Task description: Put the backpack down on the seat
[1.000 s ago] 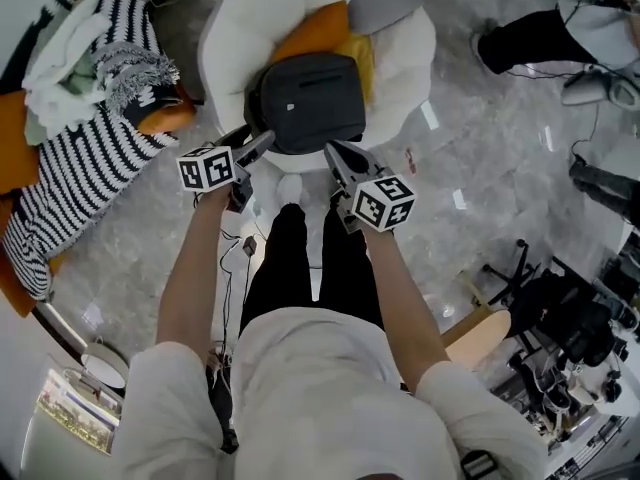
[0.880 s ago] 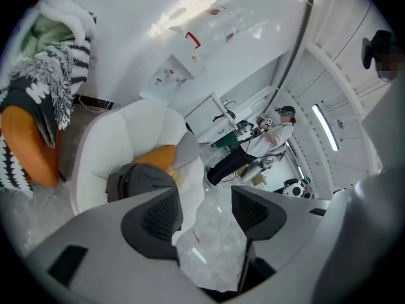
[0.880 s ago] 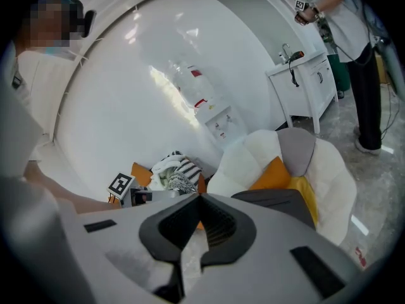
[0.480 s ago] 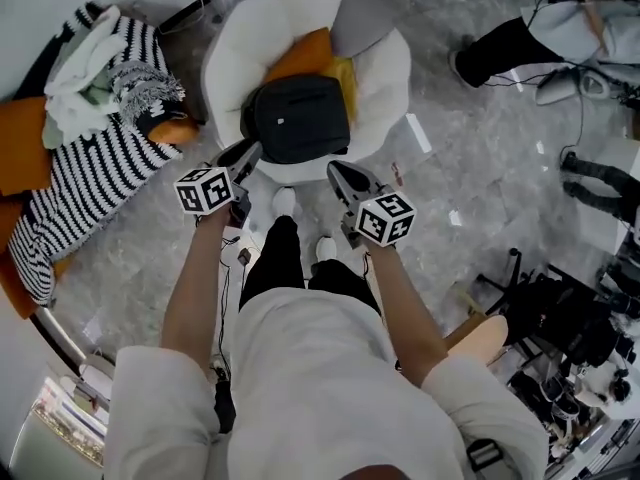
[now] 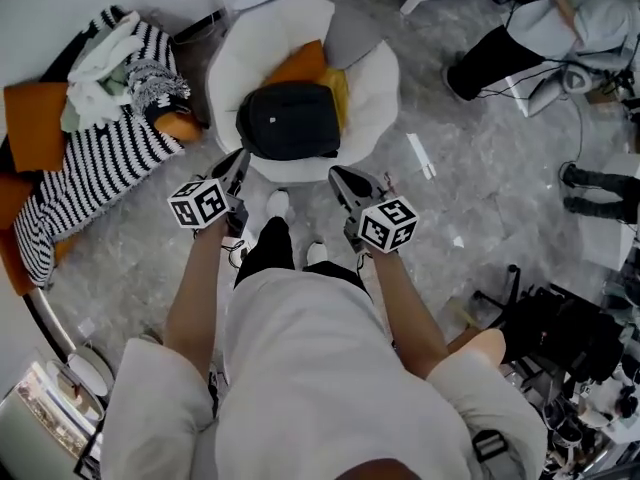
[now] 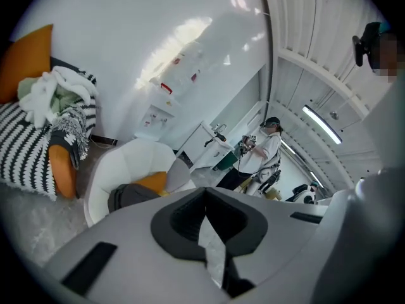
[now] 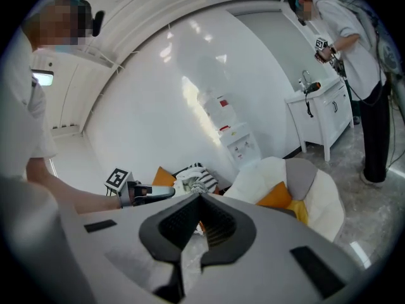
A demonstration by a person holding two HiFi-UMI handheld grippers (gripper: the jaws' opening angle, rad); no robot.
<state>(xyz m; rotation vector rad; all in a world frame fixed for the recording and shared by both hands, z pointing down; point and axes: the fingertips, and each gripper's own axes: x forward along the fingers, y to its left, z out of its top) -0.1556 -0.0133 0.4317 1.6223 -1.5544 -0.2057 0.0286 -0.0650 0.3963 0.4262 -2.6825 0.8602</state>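
The black backpack [image 5: 290, 120] lies on the seat of the round white armchair [image 5: 232, 63], against an orange cushion [image 5: 300, 64]. Both grippers hang clear of it, just before the chair's front edge. My left gripper [image 5: 238, 161] is shut with nothing between its jaws. My right gripper [image 5: 340, 176] also has its jaws together and holds nothing. In the left gripper view the backpack [image 6: 130, 197] shows low on the chair [image 6: 123, 163], beyond the left gripper [image 6: 205, 192]. In the right gripper view the right gripper [image 7: 199, 195] points toward the chair [image 7: 332, 201] and the left gripper [image 7: 169, 191].
A sofa with a striped blanket [image 5: 95, 168], orange cushions and bundled clothes stands at the left. A grey cushion [image 5: 350, 36] rests on the chair's back. Another person [image 5: 500, 48] stands at the far right by a white cabinet. Dark equipment [image 5: 565, 333] crowds the lower right.
The person has stepped back from the chair, drawing both grippers away from the backpack. The left gripper's jaws have come together. The backpack stays on the seat.
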